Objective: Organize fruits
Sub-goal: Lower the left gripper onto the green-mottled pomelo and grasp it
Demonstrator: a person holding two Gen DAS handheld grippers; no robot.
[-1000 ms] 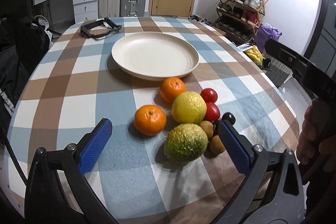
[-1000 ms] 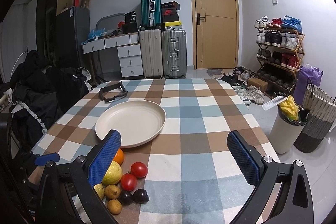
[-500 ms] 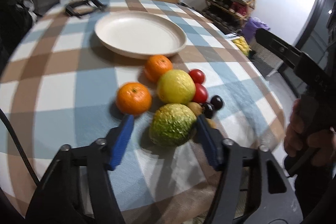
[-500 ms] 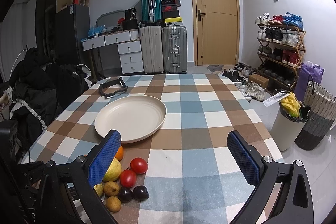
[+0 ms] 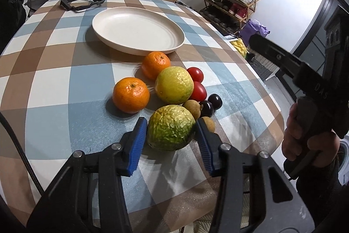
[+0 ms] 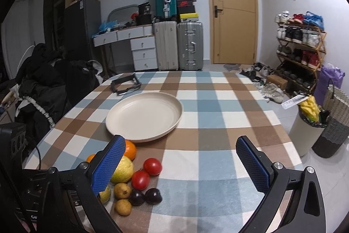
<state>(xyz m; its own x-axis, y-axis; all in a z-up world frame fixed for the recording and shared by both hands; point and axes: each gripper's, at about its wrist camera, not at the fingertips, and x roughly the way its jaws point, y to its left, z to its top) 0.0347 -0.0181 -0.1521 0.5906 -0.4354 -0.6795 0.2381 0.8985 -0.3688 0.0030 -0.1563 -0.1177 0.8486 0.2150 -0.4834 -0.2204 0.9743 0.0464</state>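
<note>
Closing left tool (image 5: 171,134) brackets green citrus (image 5: 171,127); checked table (image 6: 218,158) rightward lies bare.

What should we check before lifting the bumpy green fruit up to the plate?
1. Left gripper is around the bumpy green fruit: ok. Its jaws have just been closing, one blue pad on each side.
2. Pads pressing firmly enough to lift: cannot tell.
3. Plate has nothing on it, room to land: ok.
4. Small brown fruit sits tight against the right pad and might get nudged: not ok.
5. Right gripper open, holding nothing, off to the side: ok.
6. Oranges sit between the fruit and the plate, so lift high first: not ok.
</note>
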